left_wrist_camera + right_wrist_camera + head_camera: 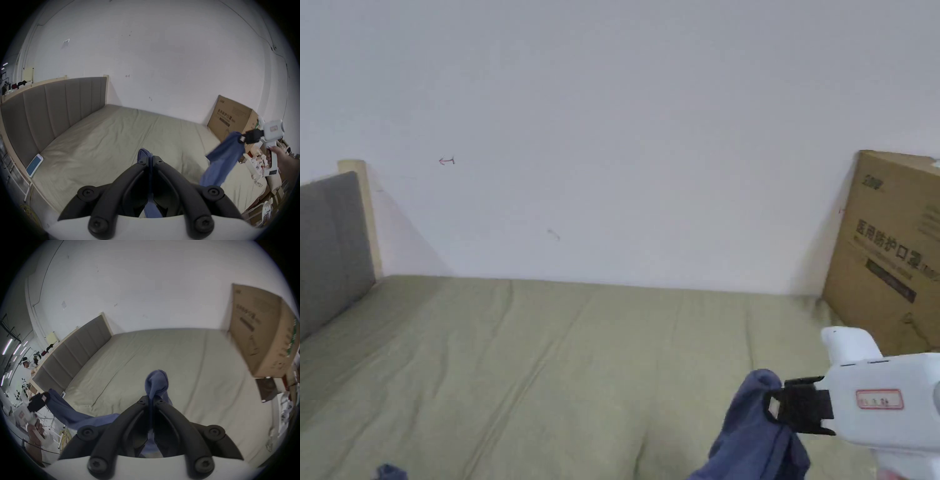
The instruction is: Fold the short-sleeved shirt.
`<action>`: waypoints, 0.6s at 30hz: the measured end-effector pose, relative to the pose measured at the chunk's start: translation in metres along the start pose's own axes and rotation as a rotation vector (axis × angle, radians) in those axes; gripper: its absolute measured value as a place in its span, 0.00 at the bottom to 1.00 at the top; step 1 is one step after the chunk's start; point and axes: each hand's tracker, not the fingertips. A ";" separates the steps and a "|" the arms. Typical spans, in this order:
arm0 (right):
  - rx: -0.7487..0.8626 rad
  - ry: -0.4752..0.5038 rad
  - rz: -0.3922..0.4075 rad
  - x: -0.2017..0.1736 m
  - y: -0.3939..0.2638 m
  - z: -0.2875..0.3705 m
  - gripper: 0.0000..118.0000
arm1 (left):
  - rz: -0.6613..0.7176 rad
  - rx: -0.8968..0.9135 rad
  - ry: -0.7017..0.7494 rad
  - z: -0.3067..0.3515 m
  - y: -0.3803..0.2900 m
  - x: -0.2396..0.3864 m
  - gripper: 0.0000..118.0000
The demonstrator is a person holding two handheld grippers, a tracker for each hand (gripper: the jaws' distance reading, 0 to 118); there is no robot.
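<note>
The blue short-sleeved shirt (753, 431) hangs in the air above the bed, held between both grippers. My right gripper (770, 406) is shut on a bunched edge of it at the lower right of the head view. In the right gripper view the jaws (150, 400) pinch a blue fold (156, 381). My left gripper (150, 158) is shut on another edge of the shirt (143, 152). The cloth (222, 160) drapes down from the right gripper (241, 138) in the left gripper view. The left gripper (43, 398) appears far left in the right gripper view.
A bed with an olive-beige sheet (562, 369) lies below, against a white wall. A grey padded headboard (53, 107) stands at the left. A large cardboard box (890, 256) stands at the right end. A phone (34, 164) lies by the headboard. Clutter (259, 162) sits beside the bed.
</note>
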 end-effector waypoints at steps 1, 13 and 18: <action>0.005 0.001 -0.015 0.007 0.004 0.018 0.03 | 0.010 0.012 -0.007 0.002 0.011 0.001 0.03; 0.235 -0.080 -0.096 0.038 0.078 0.139 0.03 | -0.012 0.146 -0.123 -0.009 0.155 0.062 0.03; 0.302 -0.166 -0.099 0.045 0.137 0.136 0.03 | 0.035 0.179 -0.075 -0.055 0.210 0.078 0.03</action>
